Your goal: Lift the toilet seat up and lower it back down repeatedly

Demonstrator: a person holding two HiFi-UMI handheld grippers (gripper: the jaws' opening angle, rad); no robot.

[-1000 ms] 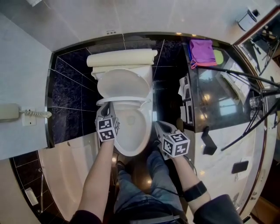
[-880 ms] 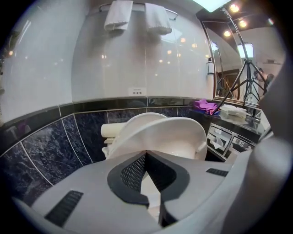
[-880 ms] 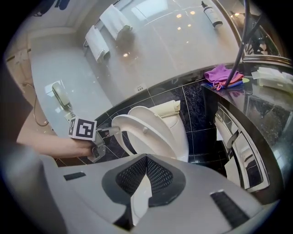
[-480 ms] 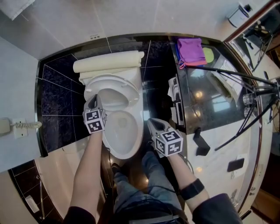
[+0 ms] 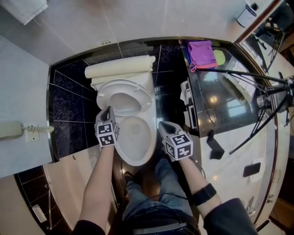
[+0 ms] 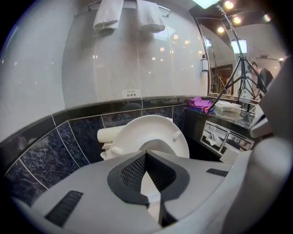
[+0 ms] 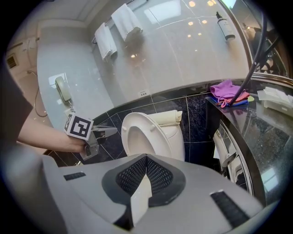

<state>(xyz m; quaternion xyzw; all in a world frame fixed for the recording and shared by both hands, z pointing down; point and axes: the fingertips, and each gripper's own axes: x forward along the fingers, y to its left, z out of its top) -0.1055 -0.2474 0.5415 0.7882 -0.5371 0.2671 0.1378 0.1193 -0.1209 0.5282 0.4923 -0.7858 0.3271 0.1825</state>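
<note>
We see one toilet seat (image 6: pixel 151 130) standing up, by the tank (image 5: pixel 121 69). Our two grippers, the left gripper (image 5: pixel 109 109) and the right gripper (image 5: pixel 162 124), have jaws clenched on nothing. Two towels (image 6: pixel 108 13) hang above.

Bright and even throughout, lit from overhead. Ceiling lamps (image 6: pixel 227 5) glowing at the top right of the left gripper view, repeated as small round glints across the glossy wall panel (image 6: pixel 151 50). Warm glare spots on the polished dark counter (image 5: pixel 236 114). Darkest over the black tiles (image 5: pixel 69 92), yet with the veining still readable. Strong fisheye bending in both gripper views, straight lines bowed, black vignette at every corner. Crisp at middle distance. Slightly soft on the left tongs (image 6: pixel 145 154), close to the lens. Clean edges in the head view, curved toward the borders.
</note>
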